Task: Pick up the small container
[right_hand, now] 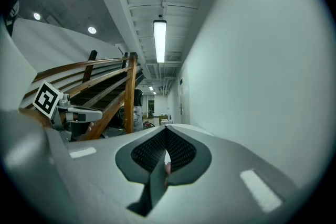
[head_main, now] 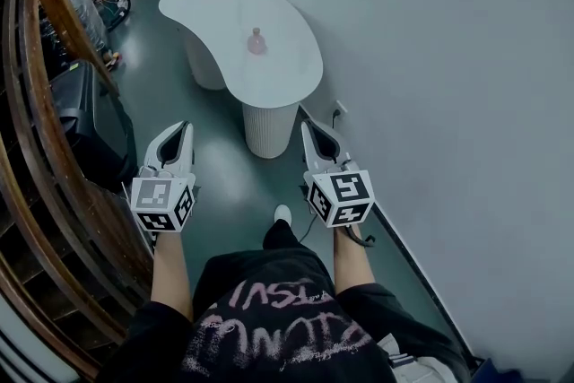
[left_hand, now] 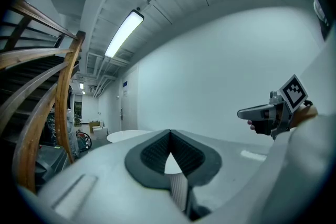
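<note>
Ahead, one small container (head_main: 256, 41), one table (head_main: 220, 6), left gripper (head_main: 185, 128), right gripper (head_main: 306, 127) closed

The small container (head_main: 256, 41) is pink with a narrower top. It stands upright near the middle of the far white table (head_main: 202, 0).

dim cool indoor light | ceiling tube lamps (left_hand: 124, 34) glare | gripper views fisheye, dark corners | near jaws soft | head view sharp
</note>
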